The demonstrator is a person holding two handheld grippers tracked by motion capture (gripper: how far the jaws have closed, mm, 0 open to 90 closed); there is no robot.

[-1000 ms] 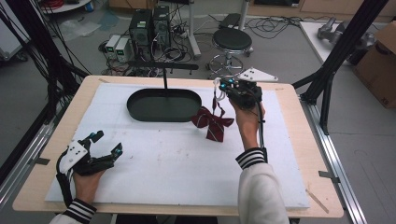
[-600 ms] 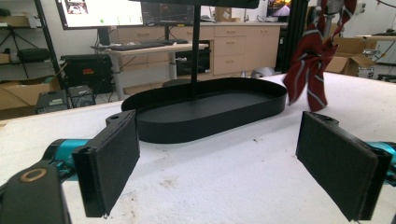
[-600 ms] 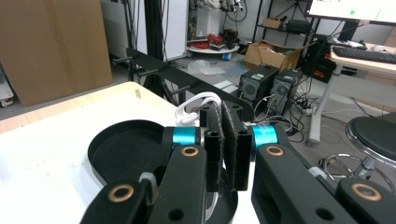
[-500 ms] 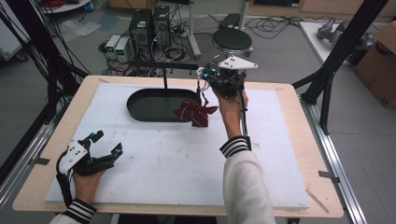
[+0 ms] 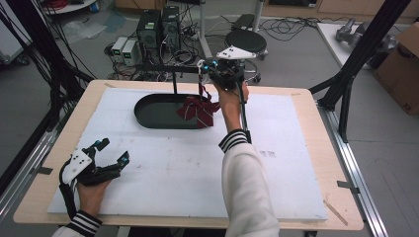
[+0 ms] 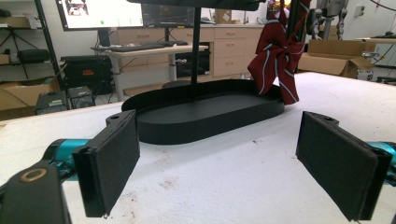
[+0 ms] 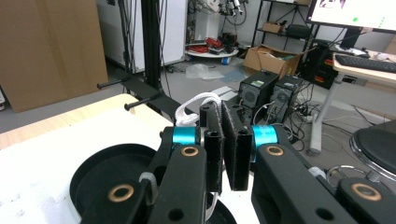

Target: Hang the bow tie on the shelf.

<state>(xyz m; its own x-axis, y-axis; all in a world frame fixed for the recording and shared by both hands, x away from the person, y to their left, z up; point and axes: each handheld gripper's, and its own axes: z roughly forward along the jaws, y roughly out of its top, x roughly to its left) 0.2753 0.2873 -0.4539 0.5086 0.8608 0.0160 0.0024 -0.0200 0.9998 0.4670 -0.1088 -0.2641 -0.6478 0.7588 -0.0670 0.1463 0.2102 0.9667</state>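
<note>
Burgundy fabric with pale stripes, a bow tie [image 5: 198, 109] on a white elastic loop [image 7: 198, 105], hangs from the right gripper [image 5: 206, 70], which is raised above the far end of the table over the right end of a black oval tray [image 5: 148, 112]. In the right gripper view the two padded jaws stand nearly closed, pinching the white loop between them, with a bight of it arching up on one side and the bow itself out of sight below. A thin black post [image 5: 174, 83] rises from the tray toward a dark crossbar [image 6: 196, 3] seen at the top of the left gripper view, so this looks like a small hanging stand, and my guess is that the bow is meant for it or for the tray. The grip is the weak point: only a narrow band of cord sits between the pads, and if the hand tilts or jerks, the cord could slide out and drop the bow onto the white foam mat [image 5: 178, 177] or half across the tray's rim. The dangling bow may also swing and snag the post, and since the stand seems light and nothing steadies it, a tug might tip or drag it. The left gripper [image 5: 109, 157] rests low near the table's front left corner, jaws wide apart and empty, well apart from the tray, too far off to brace it quickly.
</note>
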